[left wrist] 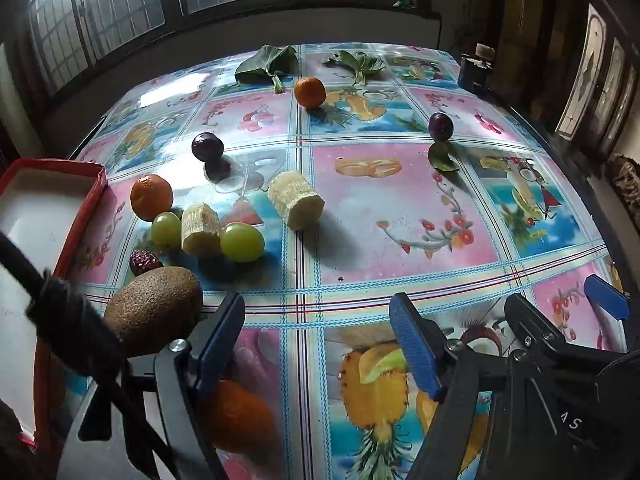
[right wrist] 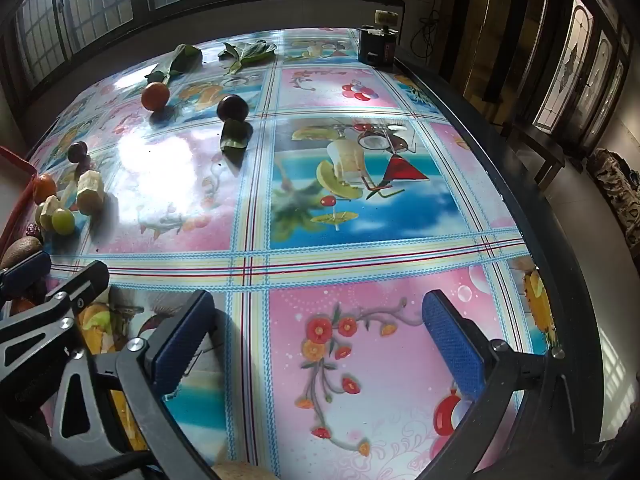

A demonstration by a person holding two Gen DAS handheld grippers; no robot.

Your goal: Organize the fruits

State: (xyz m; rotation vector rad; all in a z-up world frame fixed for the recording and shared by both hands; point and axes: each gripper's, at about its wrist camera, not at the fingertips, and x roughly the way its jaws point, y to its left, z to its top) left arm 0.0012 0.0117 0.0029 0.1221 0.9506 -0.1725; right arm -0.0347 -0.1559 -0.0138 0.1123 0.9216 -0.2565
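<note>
Fruit lies on a fruit-print tablecloth (left wrist: 400, 208). Near the left edge sit a kiwi (left wrist: 156, 308), a small dark red fruit (left wrist: 144, 262), two green grapes (left wrist: 242, 240), two pale peeled chunks (left wrist: 296, 200) and an orange (left wrist: 151, 196). Farther back are two dark plums (left wrist: 207, 147), another orange (left wrist: 309, 92) and green leaves (left wrist: 266, 64). My left gripper (left wrist: 320, 344) stands open over the cloth, just right of the kiwi, nothing between its blue pads. My right gripper (right wrist: 318, 344) is open wide over bare cloth, right of the left one. The fruit cluster (right wrist: 60, 216) sits far to its left.
A red box with a white inside (left wrist: 40, 208) stands at the table's left edge beside the fruit. A dark small box (right wrist: 378, 46) sits at the far right corner. The table's right edge (right wrist: 560, 280) drops to the floor. Windows line the back wall.
</note>
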